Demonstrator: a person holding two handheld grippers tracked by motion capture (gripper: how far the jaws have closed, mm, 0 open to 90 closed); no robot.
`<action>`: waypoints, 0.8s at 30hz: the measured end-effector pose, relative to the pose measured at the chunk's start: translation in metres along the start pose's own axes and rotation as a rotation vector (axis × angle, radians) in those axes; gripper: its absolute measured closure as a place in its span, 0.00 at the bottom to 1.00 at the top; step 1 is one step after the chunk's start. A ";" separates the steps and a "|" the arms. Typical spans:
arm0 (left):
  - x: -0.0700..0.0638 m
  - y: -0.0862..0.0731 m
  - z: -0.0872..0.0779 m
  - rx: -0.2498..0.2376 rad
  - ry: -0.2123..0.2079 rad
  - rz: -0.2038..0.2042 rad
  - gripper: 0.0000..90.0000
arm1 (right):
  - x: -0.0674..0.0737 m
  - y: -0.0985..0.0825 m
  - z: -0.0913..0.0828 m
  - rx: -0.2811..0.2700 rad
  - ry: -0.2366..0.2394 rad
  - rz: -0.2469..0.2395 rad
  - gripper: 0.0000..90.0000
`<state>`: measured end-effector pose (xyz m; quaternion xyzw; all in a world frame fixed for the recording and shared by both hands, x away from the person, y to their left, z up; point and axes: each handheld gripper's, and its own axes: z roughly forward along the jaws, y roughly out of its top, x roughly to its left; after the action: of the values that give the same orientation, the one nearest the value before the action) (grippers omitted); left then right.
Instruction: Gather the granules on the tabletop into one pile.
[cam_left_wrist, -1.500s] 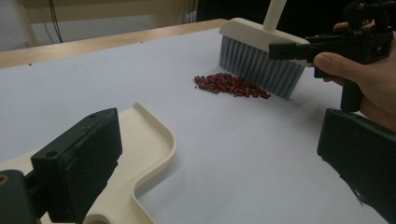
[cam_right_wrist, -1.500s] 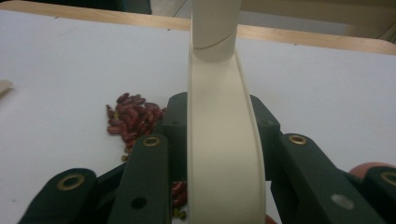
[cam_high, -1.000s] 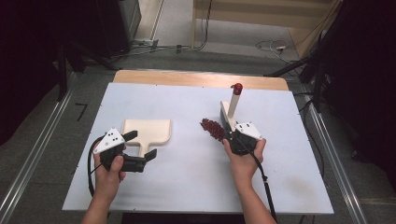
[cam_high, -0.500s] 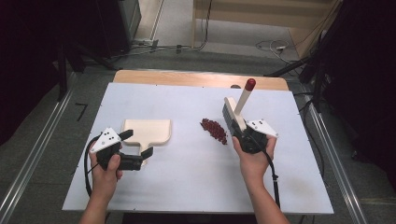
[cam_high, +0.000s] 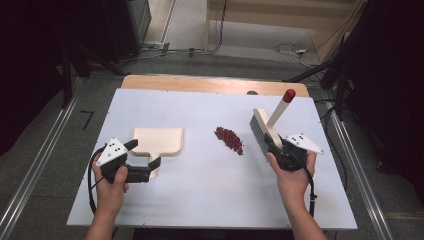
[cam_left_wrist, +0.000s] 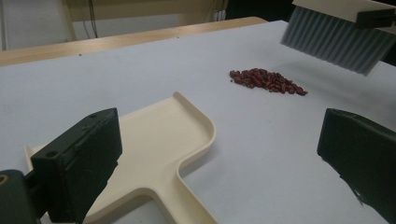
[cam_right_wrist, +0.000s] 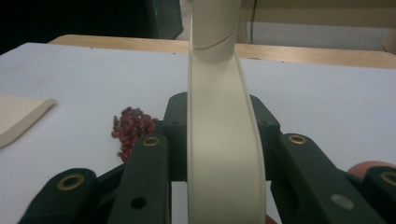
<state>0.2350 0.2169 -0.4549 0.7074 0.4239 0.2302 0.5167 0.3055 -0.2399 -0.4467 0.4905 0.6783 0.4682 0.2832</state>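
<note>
right tool (cam_high: 274, 144) clamped on brush (cam_high: 264, 131) handle, bristles raised just right of beans (cam_high: 229, 139). left tool (cam_high: 145, 163) gaping wide astride dustpan (cam_high: 159, 141) handle, not gripping. brush light and stiff, bristles soft; best held mid-handle. beans loose, likely to roll and scatter, heaped mid-bench (cam_high: 200, 200), between brush and pan. pan light, rigid, probably prone to sliding unless pinned.

Cream dustpan (cam_high: 159, 140), cream brush (cam_high: 267, 127) with red-tipped handle, dark red beans (cam_high: 229, 139), pale blue-white table (cam_high: 200, 190)
</note>
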 end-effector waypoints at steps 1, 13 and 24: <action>0.000 -0.001 0.000 0.001 0.006 -0.001 0.00 | -0.004 -0.002 -0.002 0.001 -0.003 -0.002 0.73; 0.003 -0.005 -0.001 -0.009 0.008 -0.007 0.00 | -0.052 -0.022 -0.036 0.027 0.054 0.020 0.73; -0.001 -0.006 0.002 0.000 -0.009 0.013 0.00 | -0.079 -0.027 -0.049 0.022 0.105 0.023 0.73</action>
<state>0.2335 0.2158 -0.4612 0.7111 0.4170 0.2302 0.5171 0.2820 -0.3329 -0.4577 0.4761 0.6916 0.4889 0.2366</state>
